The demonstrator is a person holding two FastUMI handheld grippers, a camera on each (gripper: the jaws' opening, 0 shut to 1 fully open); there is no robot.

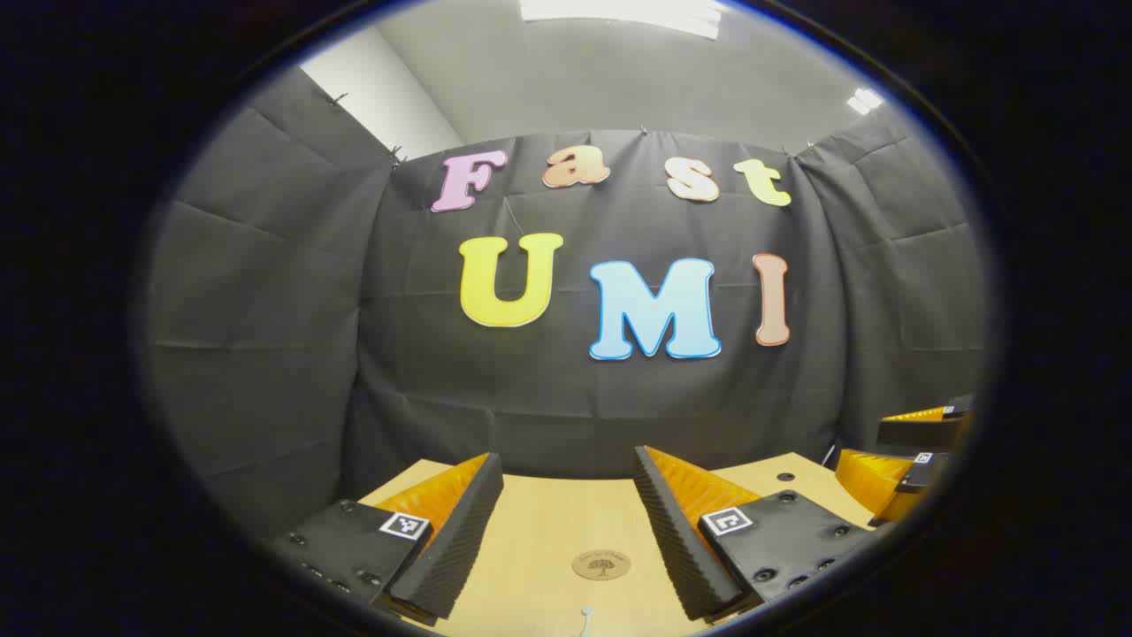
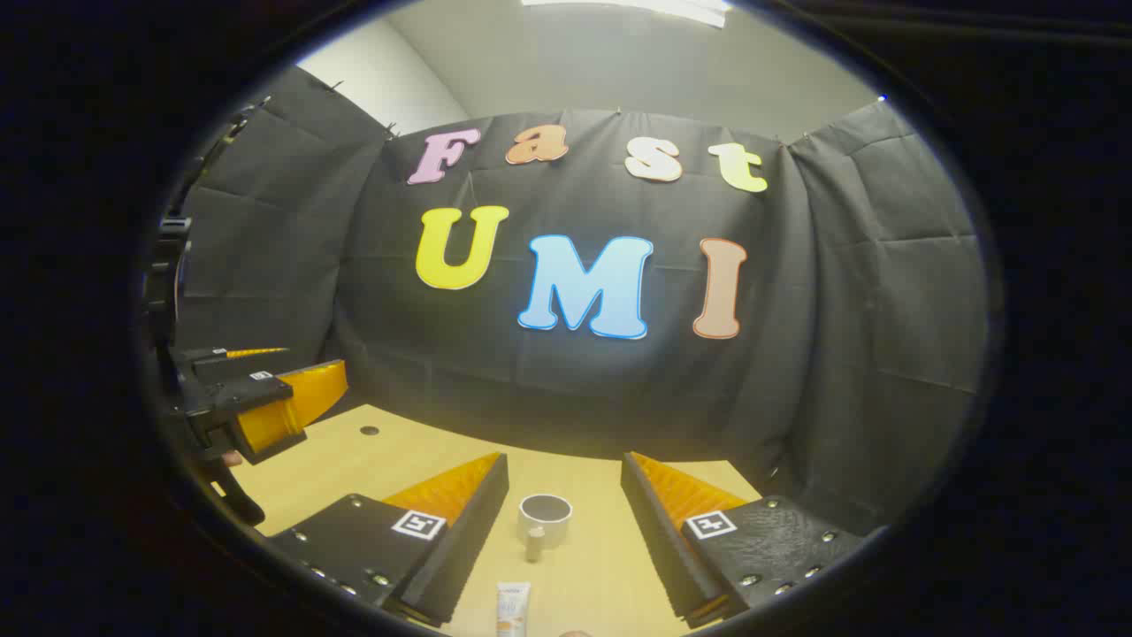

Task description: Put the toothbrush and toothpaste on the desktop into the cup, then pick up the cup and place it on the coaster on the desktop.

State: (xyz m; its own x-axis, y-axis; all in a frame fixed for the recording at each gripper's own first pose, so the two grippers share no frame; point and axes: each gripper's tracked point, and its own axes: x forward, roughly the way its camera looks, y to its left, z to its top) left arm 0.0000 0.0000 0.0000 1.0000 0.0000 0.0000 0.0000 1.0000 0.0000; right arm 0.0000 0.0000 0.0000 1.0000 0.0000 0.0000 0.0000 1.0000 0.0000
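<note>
In the left gripper view a round brown coaster lies on the wooden desktop between the fingers of my left gripper, which stands open above the desk with nothing held. A white toothbrush tip pokes in at the bottom edge. In the right gripper view a grey cup with its handle toward me stands upright on the desktop between the fingers of my right gripper, also open and holding nothing. A white toothpaste tube lies just before the cup at the bottom edge.
The right gripper shows at the right edge of the left gripper view; the left gripper shows at the left of the right gripper view. Black cloth walls close the desk on the far side and both sides. A small hole sits in the desktop.
</note>
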